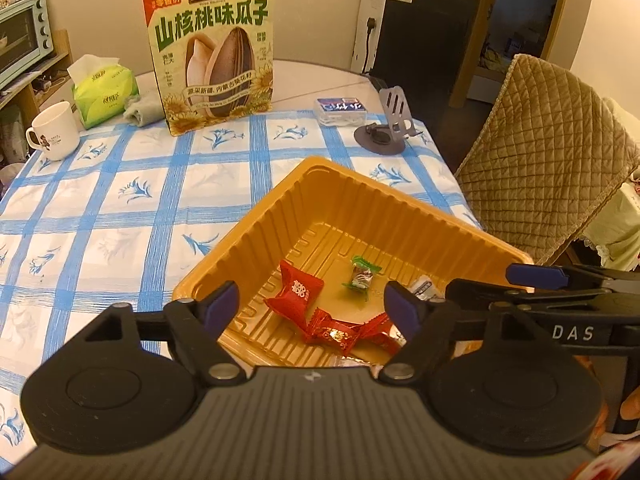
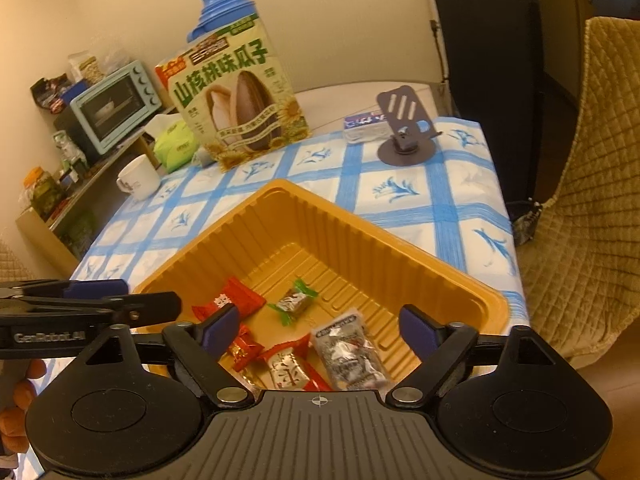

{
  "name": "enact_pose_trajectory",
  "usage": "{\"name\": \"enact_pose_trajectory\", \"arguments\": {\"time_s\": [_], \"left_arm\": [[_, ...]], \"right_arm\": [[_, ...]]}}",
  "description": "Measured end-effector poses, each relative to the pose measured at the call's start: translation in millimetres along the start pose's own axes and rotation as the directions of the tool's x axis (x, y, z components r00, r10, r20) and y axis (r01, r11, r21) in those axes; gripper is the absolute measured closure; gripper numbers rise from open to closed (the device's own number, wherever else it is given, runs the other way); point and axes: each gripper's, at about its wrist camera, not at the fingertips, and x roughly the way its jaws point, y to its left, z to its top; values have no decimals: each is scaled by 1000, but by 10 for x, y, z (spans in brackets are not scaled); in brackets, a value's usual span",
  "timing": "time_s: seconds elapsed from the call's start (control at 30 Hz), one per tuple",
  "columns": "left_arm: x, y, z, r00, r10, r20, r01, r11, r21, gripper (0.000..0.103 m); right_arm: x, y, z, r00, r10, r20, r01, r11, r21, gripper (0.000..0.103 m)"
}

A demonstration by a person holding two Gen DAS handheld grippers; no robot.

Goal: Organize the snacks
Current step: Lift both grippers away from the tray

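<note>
Hovering both tools over the orange tray [image 2: 400,248] on the blue-checked tablecloth [image 1: 120,208]; my left gripper [image 1: 310,304] has its jaws spread wide, nothing between the pads; my right gripper [image 2: 318,324] is wide too, nothing pinched. Snacks lie loose on the tray floor: red square candy [image 2: 236,300] toward the left wall, green-ended candy [image 2: 294,300] near the middle, silver packet [image 2: 348,350] and red-and-silver candy [image 2: 286,368] side by side near the front edge, small red twist candy [image 2: 242,348] left of them. Sunflower seed bag [image 1: 212,52] stands upright at the far side, well apart from the tray; white mug [image 1: 54,130] far left; phone stand [image 2: 404,128] far right.
</note>
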Motion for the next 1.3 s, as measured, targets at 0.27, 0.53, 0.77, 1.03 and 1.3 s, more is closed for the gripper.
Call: {"name": "enact_pose_trajectory", "arguments": {"time_s": [0.27,0.53,0.77,1.03,1.3], "left_arm": [[-242,-35,-36,1000,-9,28,9,1000,-1,14],[-627,0,-154,997,-43,66,44,999,-9,13],[-965,123,-330,994,-57,93,59,998,-13,13],[-1420,378,-610,991,-55,124,61,997,-41,13],[-1851,642,-955,990,-53,129,59,997,-49,13]], "right_arm": [[-272,32,-40,999,-31,36,31,999,15,8],[-587,189,-143,997,-36,66,36,999,11,8],[-819,473,-273,996,-29,87,30,999,-18,8],[-1019,843,-515,997,-21,76,27,997,-70,8],[-1180,1153,-813,998,-12,61,17,997,-77,8]]}}
